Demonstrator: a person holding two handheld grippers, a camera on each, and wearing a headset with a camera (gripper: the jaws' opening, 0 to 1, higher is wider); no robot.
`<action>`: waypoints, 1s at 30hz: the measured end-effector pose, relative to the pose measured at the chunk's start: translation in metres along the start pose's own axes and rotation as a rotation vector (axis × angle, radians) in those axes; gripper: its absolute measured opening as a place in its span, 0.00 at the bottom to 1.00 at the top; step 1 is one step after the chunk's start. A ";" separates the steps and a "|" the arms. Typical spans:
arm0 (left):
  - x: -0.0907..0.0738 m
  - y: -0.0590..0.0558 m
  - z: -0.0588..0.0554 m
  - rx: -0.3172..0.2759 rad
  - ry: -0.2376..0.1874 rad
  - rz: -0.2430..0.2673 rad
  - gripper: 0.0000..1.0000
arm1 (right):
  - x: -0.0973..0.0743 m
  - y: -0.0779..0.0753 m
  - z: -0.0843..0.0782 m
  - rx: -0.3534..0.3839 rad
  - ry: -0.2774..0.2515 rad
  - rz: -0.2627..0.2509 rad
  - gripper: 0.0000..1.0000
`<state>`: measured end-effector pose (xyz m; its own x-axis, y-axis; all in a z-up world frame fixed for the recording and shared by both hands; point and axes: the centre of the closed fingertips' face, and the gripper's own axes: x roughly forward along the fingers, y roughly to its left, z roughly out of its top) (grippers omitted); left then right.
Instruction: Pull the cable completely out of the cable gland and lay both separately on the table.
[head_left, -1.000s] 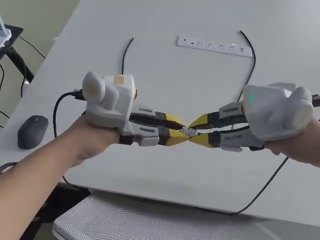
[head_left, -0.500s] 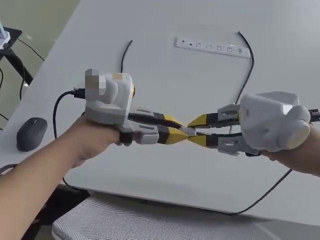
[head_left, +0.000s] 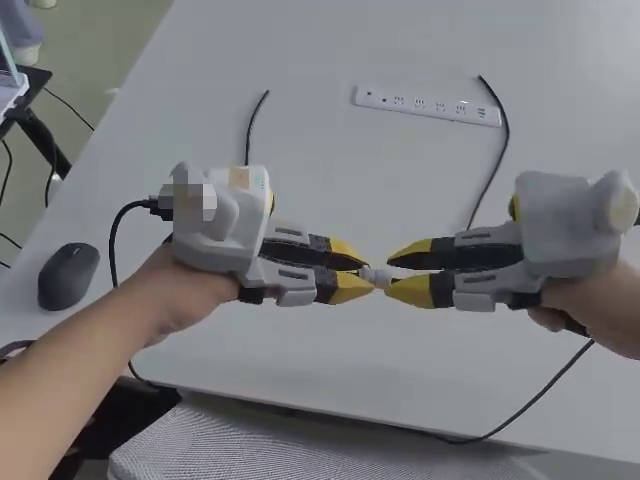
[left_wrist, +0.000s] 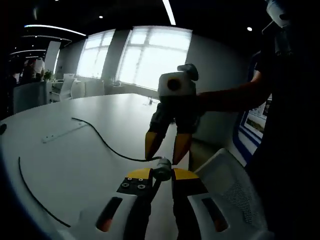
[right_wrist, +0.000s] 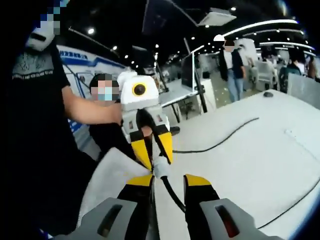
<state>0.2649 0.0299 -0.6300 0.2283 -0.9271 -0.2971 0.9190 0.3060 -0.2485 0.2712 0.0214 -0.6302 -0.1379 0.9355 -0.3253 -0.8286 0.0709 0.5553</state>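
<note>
My left gripper (head_left: 362, 279) is pinched shut on the cable gland (left_wrist: 161, 170), a small, light, hard plastic piece that holds well by its body. My right gripper (right_wrist: 167, 180) faces it tip to tip, jaws apart. The thin black cable (right_wrist: 170, 193) runs loose between them. It looks limp and smooth, likely to slip, so I'd grip it just beside the gland. All this hangs nearer me than the power strip (head_left: 427, 103), over the smooth white table (head_left: 400, 180). A mouse (head_left: 68, 275) lies far left of the strip, in a bright office.
</note>
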 end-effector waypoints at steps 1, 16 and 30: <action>0.000 0.000 0.000 0.008 0.000 -0.001 0.15 | -0.002 0.001 0.000 0.055 -0.009 0.031 0.23; 0.000 -0.007 0.002 0.111 0.022 -0.021 0.15 | 0.009 0.015 -0.004 0.274 0.040 0.201 0.20; 0.001 -0.007 0.003 0.096 0.022 -0.029 0.14 | 0.015 0.016 -0.002 0.240 0.056 0.208 0.08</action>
<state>0.2597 0.0262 -0.6262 0.1948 -0.9301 -0.3115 0.9520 0.2557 -0.1682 0.2544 0.0361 -0.6280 -0.3260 0.9186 -0.2234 -0.6289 -0.0342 0.7767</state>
